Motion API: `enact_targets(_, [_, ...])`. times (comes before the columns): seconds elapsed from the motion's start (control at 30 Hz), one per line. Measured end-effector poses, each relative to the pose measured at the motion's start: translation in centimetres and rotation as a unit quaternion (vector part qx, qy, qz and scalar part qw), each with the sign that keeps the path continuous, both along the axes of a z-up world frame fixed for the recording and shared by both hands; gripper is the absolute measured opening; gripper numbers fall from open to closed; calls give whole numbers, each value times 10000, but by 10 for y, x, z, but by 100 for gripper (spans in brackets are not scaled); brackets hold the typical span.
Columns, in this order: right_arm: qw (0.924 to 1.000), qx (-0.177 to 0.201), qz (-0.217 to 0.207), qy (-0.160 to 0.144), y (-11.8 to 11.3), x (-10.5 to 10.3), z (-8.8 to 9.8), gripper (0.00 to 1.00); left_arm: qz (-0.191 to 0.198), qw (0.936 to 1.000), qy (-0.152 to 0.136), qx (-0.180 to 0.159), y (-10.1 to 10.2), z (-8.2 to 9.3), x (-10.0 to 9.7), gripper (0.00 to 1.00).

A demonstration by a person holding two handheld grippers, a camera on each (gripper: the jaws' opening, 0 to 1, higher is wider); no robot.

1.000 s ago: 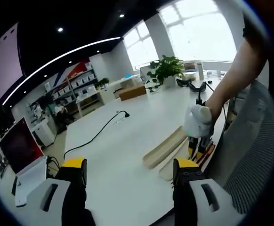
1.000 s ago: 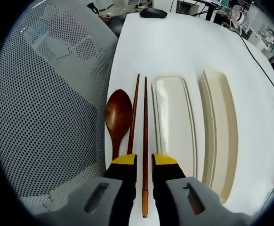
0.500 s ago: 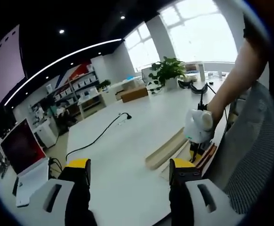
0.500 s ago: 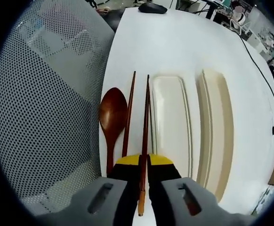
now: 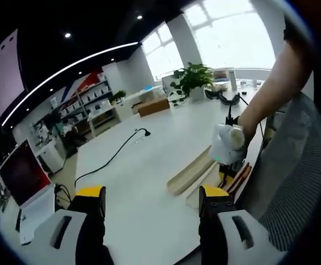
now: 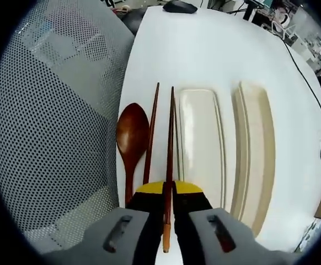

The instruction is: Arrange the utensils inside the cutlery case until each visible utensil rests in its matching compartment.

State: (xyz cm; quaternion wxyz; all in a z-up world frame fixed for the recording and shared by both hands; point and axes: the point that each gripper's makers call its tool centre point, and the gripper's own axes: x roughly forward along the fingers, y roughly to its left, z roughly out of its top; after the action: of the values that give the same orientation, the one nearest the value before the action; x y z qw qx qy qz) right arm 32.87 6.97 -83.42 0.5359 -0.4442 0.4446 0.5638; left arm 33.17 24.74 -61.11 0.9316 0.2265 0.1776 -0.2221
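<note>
In the right gripper view my right gripper (image 6: 168,190) is shut on a brown chopstick (image 6: 170,138) that points away along the white table. A second chopstick (image 6: 151,135) lies just left of it, and a brown wooden spoon (image 6: 132,138) lies left of that. The cream cutlery case tray (image 6: 200,138) sits right of the held chopstick, with its cream lid (image 6: 255,143) beside it. In the left gripper view my left gripper (image 5: 149,201) is open above the table; the case (image 5: 191,174) lies beyond it, and a white-gloved hand (image 5: 226,144) holds the right gripper there.
A grey mesh chair back (image 6: 55,121) stands against the table edge left of the spoon. A black cable (image 5: 113,157) runs across the table's far side. A potted plant (image 5: 192,80) and headset stand at the far end. A black mouse (image 6: 180,6) lies far along the table.
My right gripper closed its jaws on the chopstick a second ago and has held it since. The left gripper view shifted only slightly.
</note>
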Motion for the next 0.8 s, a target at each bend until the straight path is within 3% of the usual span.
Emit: enact_targets(0.8, [9985, 178, -497, 126, 4, -2, 2, 5, -20, 10000, 25, 33, 0, -1, 0, 70])
